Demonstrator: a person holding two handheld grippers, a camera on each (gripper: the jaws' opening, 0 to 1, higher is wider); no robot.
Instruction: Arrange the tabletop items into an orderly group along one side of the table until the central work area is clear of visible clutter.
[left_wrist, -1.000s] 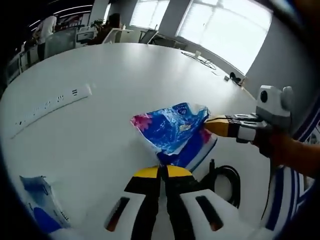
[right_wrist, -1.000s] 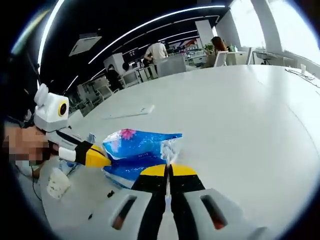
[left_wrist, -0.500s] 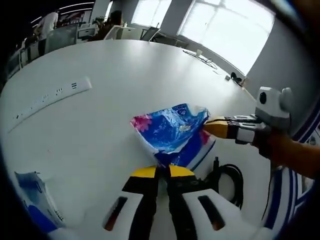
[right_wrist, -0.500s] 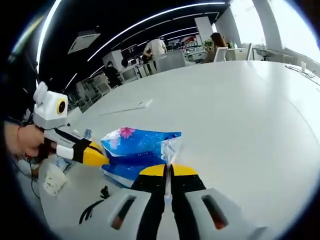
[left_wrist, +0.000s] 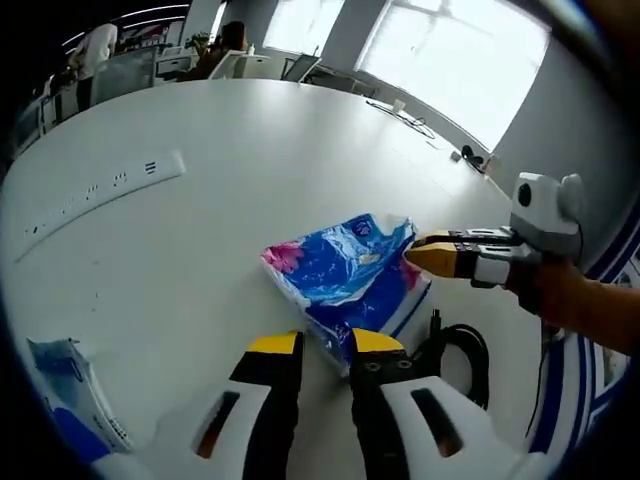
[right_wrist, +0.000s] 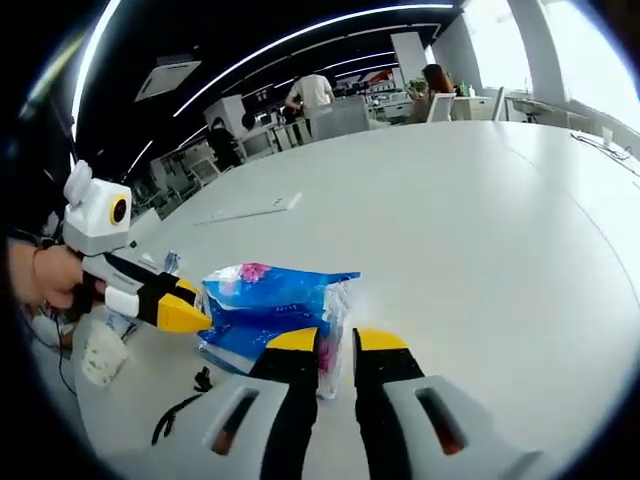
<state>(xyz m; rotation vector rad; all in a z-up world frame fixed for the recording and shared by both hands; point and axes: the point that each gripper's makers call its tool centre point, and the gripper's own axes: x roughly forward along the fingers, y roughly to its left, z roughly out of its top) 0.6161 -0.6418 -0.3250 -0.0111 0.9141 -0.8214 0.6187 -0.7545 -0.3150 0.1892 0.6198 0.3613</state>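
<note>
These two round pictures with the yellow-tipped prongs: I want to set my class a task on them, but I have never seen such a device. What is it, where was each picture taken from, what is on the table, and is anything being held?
A person holds a hand-held gripper in each hand; each has two yellow-tipped jaws and its own fisheye camera looking along them. In the left gripper view, the left gripper rises from the bottom and the right gripper comes in from the right. The right gripper view shows the right gripper below and the left one at the left.

On the white table lies a blue plastic pack with a pink flower print. Both grippers are open, their tips at its ends, so nothing is held. A black cable lies beside it, a smaller blue and white packet nearer the edge, and a flat white strip farther off.
</note>
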